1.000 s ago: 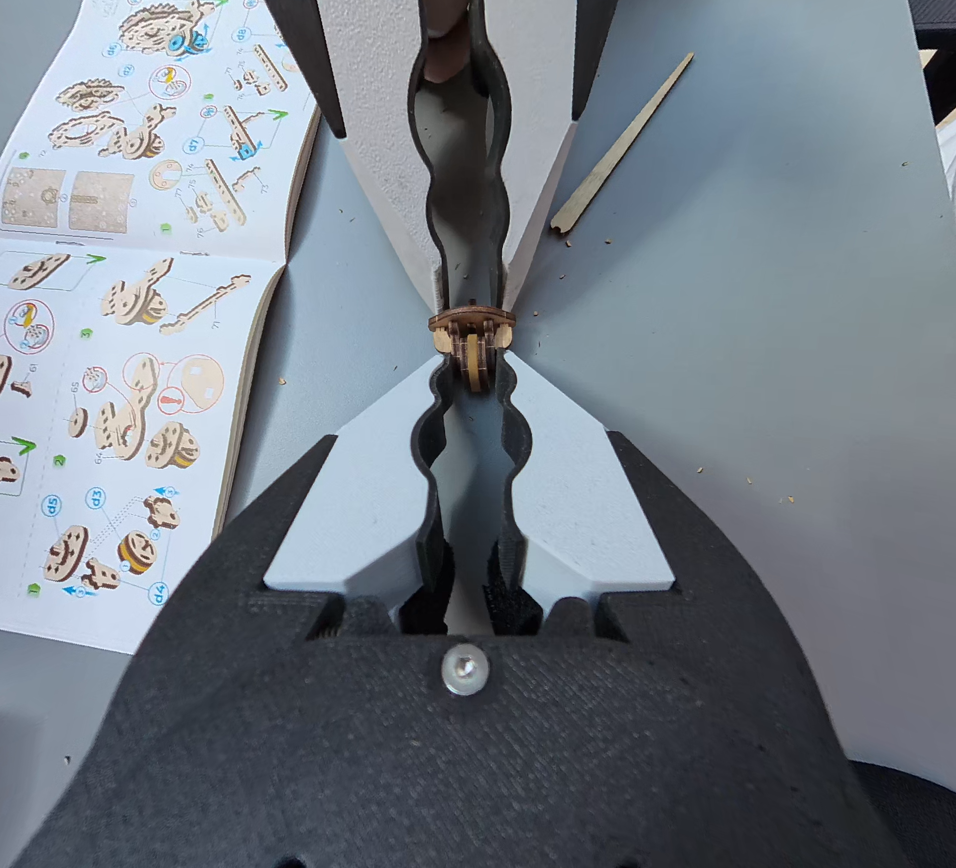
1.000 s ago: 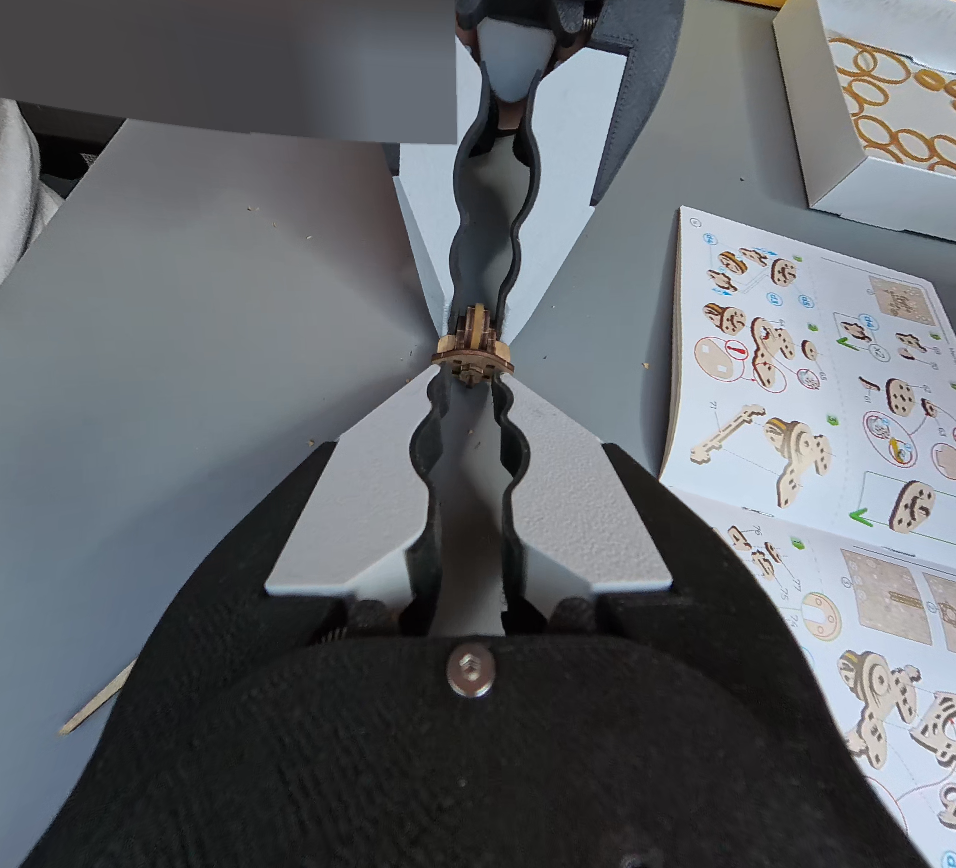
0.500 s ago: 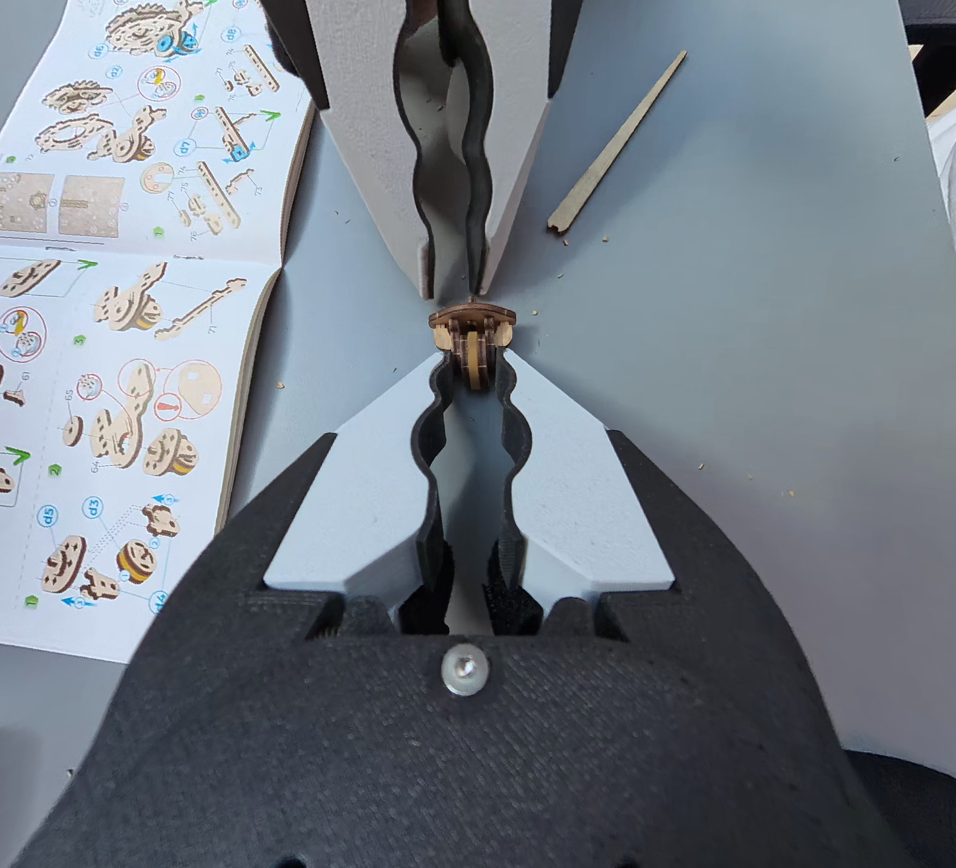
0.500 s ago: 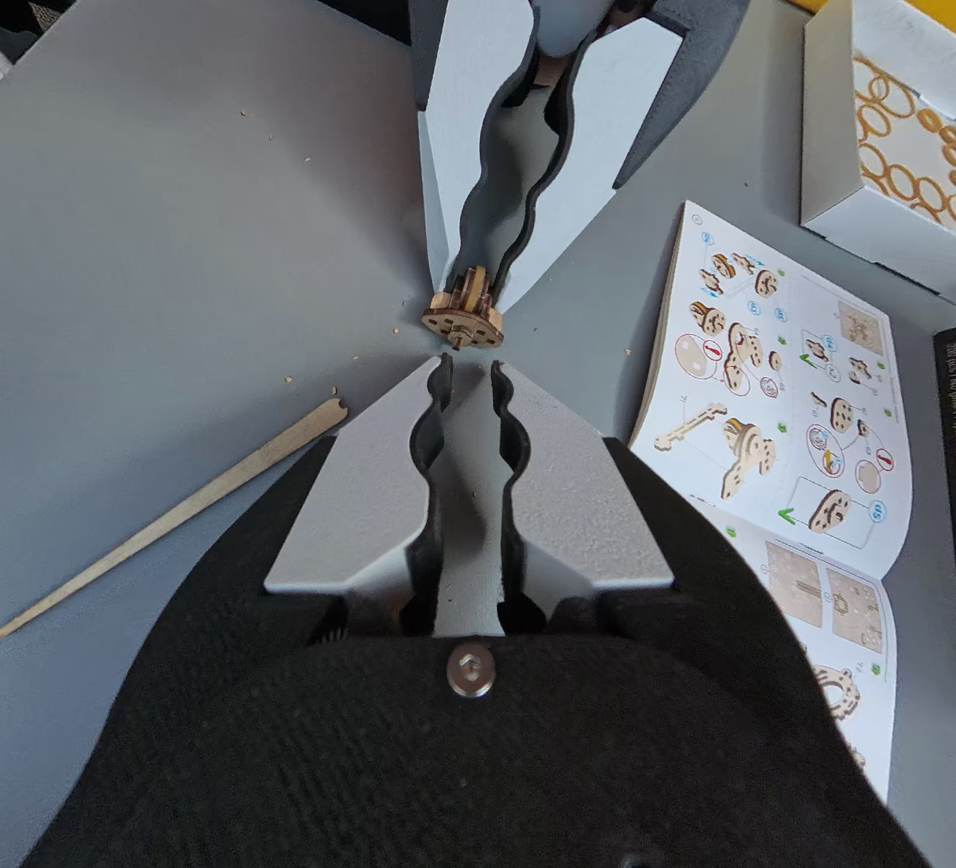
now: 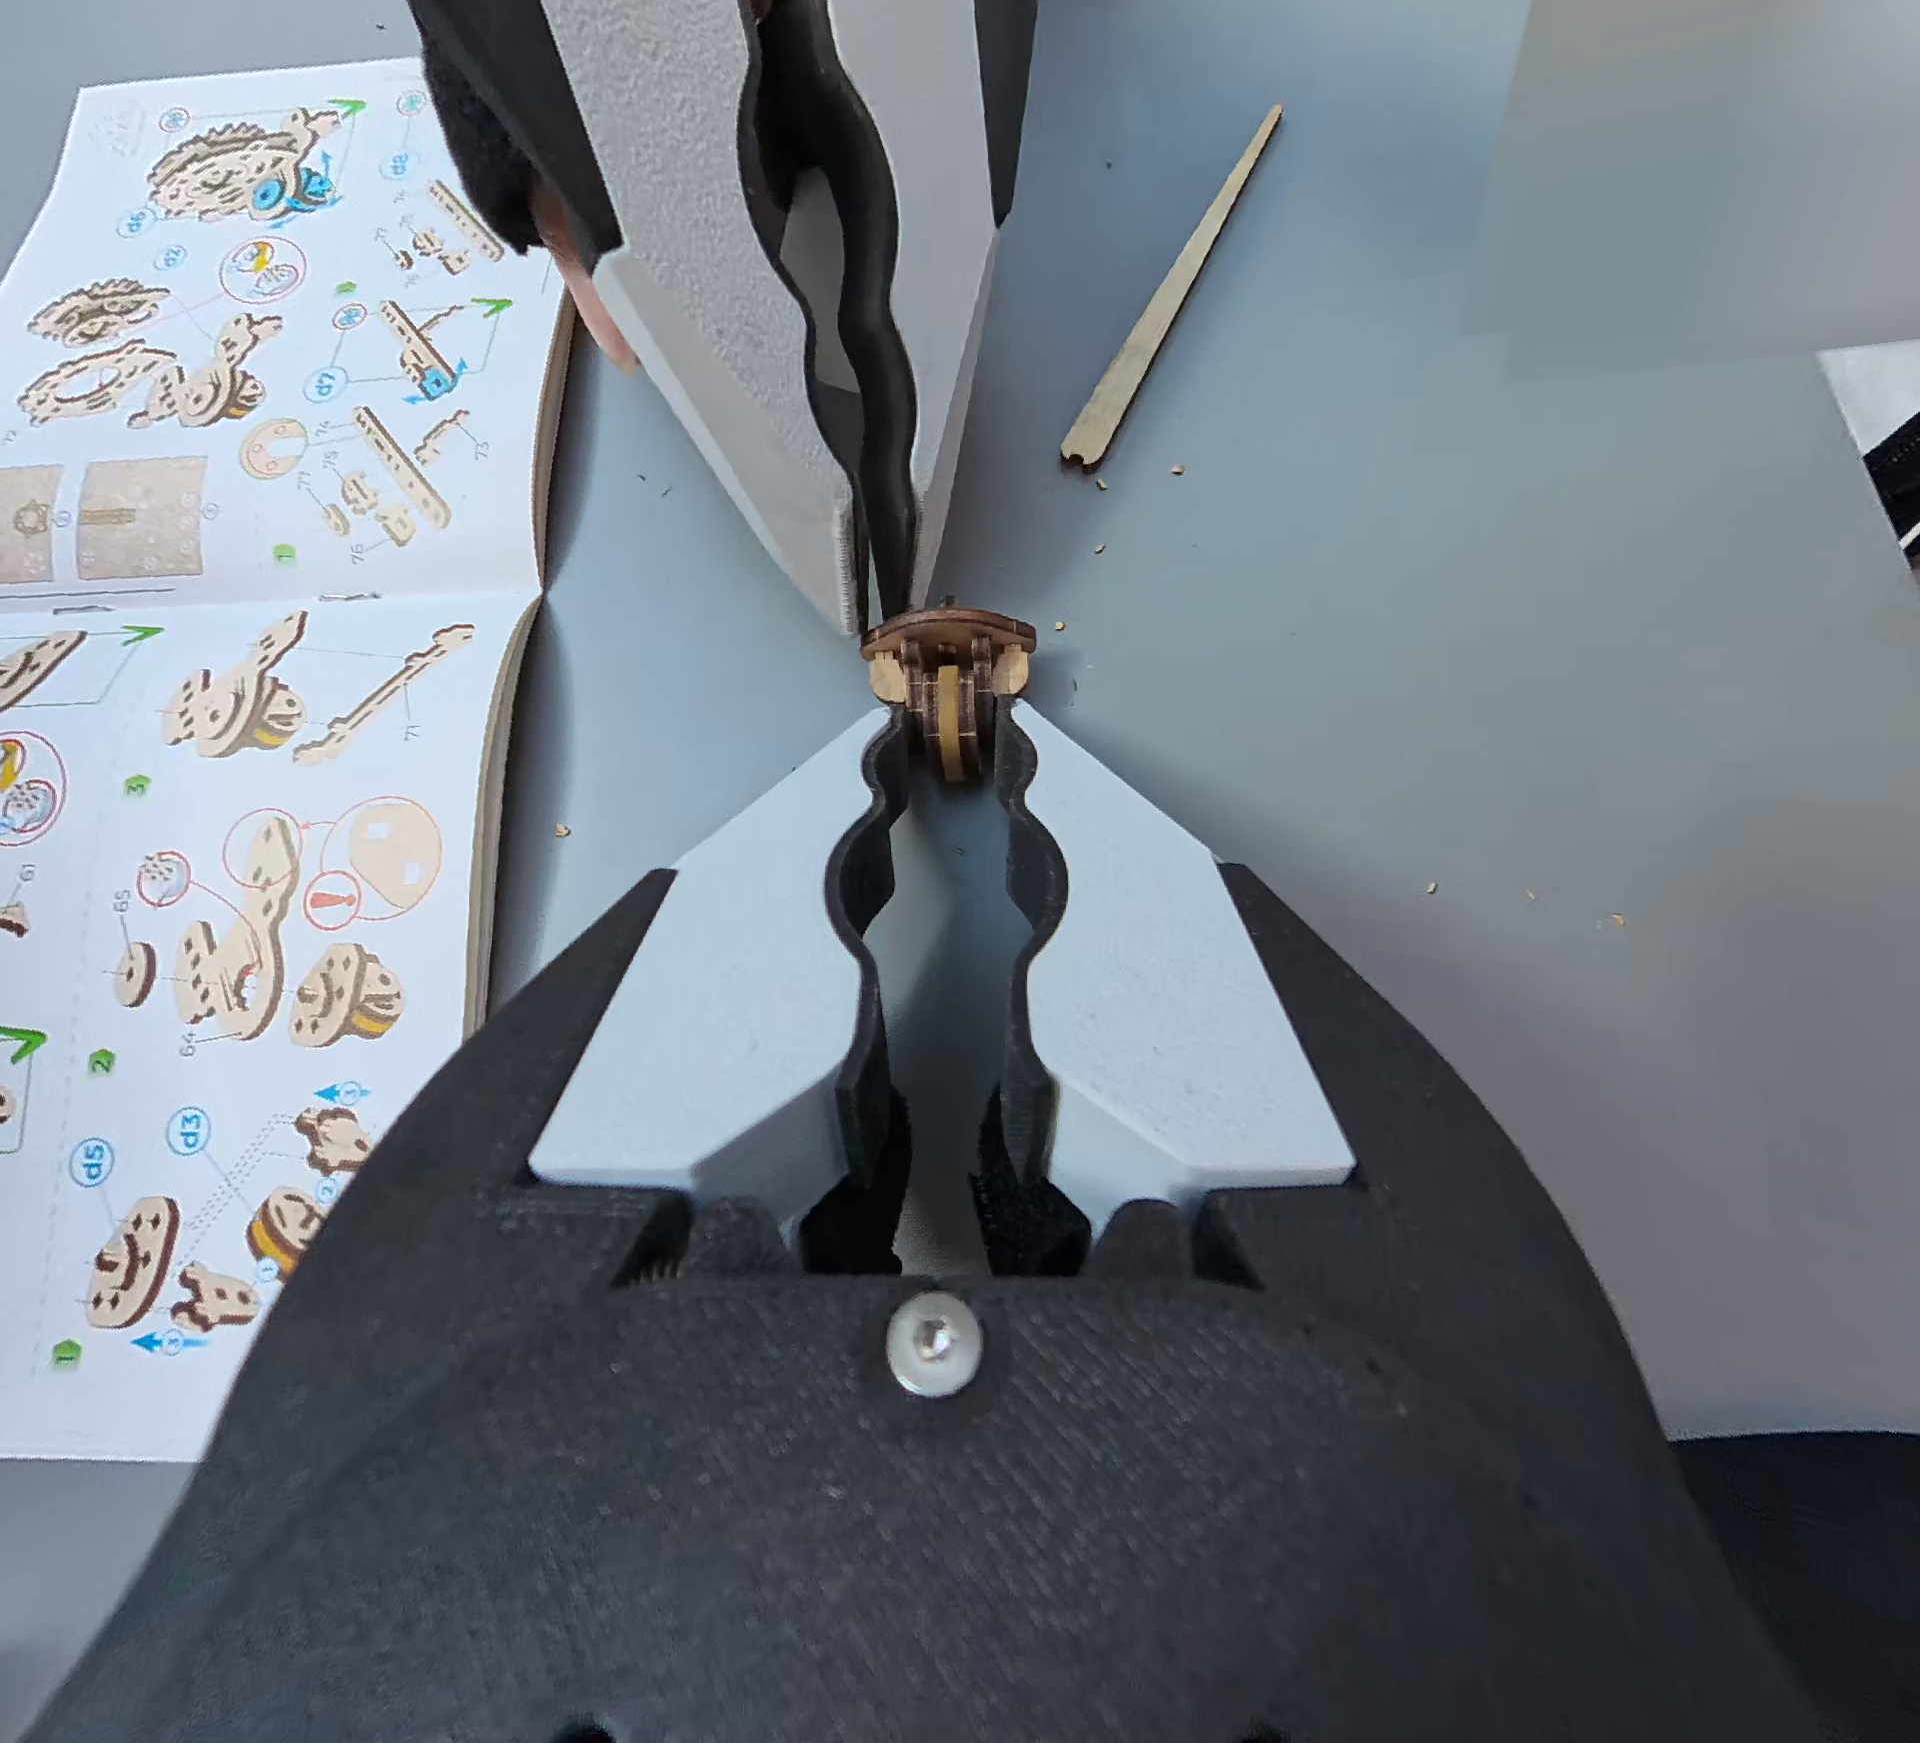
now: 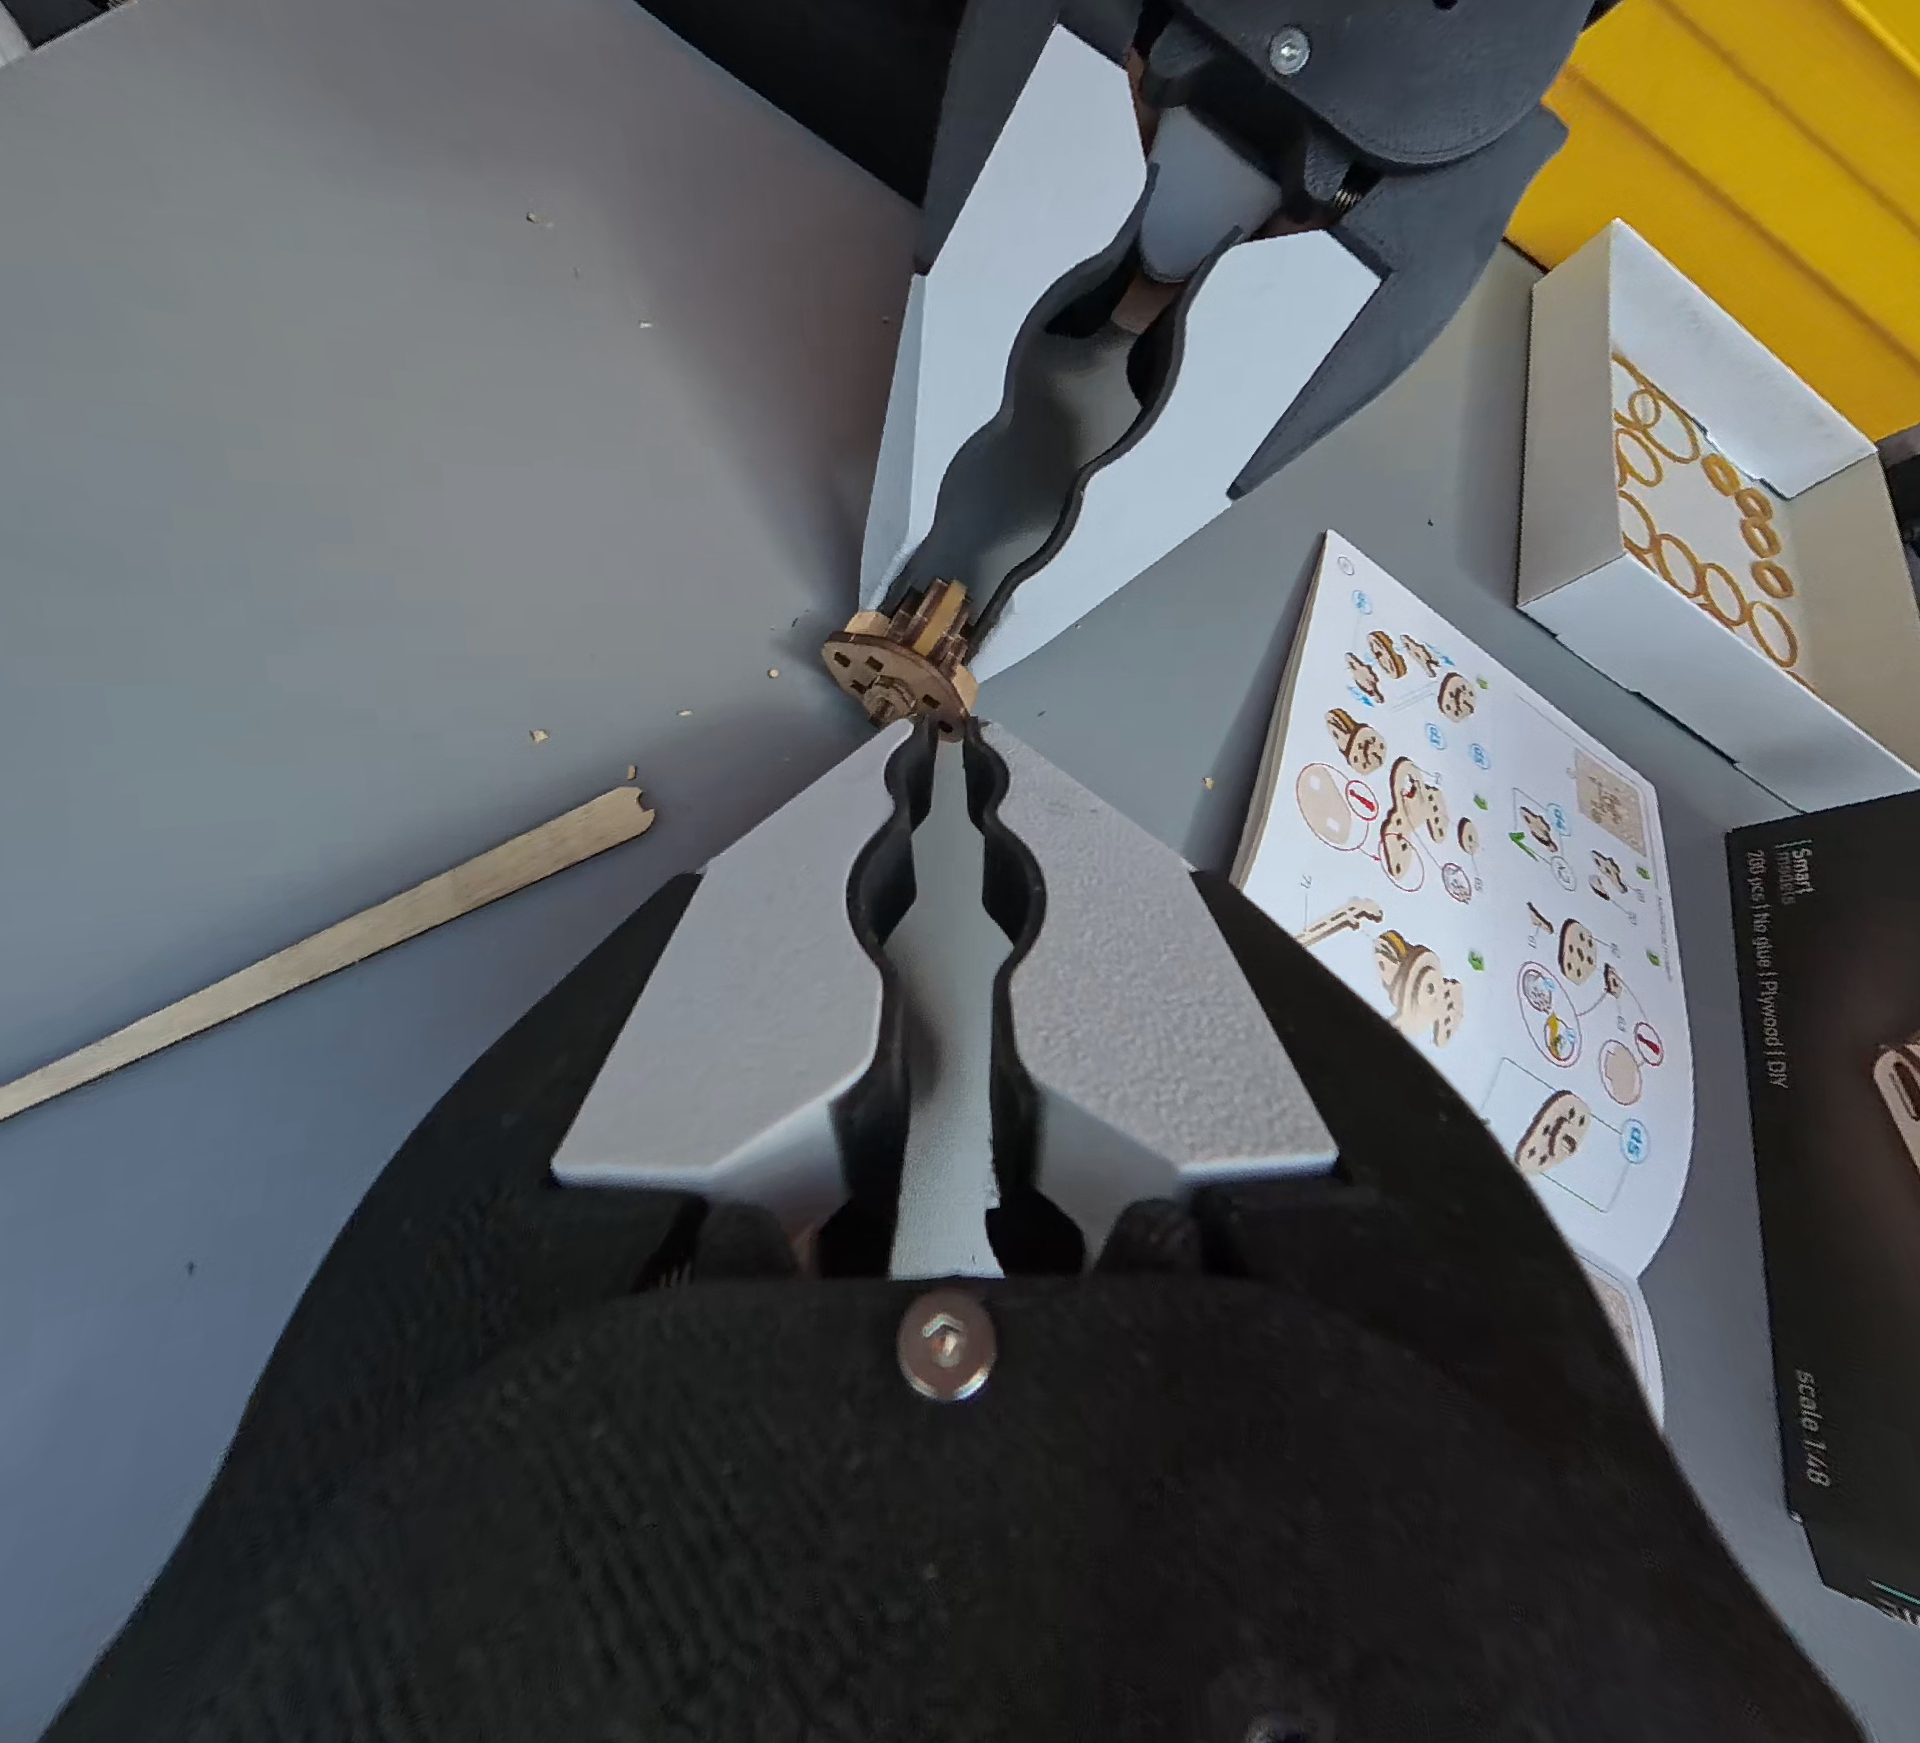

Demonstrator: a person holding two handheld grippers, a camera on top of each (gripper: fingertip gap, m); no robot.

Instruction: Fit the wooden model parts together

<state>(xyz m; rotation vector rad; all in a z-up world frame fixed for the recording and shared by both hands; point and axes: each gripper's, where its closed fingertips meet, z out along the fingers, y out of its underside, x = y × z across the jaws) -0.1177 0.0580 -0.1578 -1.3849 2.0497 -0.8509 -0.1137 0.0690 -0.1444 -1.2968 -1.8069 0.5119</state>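
Observation:
A small wooden assembly [image 5: 948,654], a round disc with slotted plates standing on it, hangs above the grey table. My left gripper [image 5: 951,737] is shut on the slotted plates, with the disc just beyond its tips. In the right wrist view the assembly [image 6: 894,670] shows its disc face, and the left gripper [image 6: 935,623] comes in from the top. My right gripper [image 6: 940,737] has its tips pinched to a narrow gap at the disc's near rim. In the left wrist view the right gripper [image 5: 890,602] comes in tilted from above and meets the disc's far left edge.
An open instruction booklet [image 5: 260,550] lies on the table and also shows in the right wrist view [image 6: 1455,862]. A thin wooden stick [image 5: 1174,291] lies near the grippers [image 6: 312,955]. A white box of wooden rings [image 6: 1662,498], a black box [image 6: 1829,1174] and yellow bins [image 6: 1714,83] stand beyond the booklet. Left tips and right tips are each some 10 cm from the thin wooden stick [image 5: 1174,291]. It is also in sight in the right wrist view [image 6: 323,949].
The right gripper let go of the disc, drew back open, then came back tilted and closed at the disc's rim. The left gripper kept its hold and stayed still.

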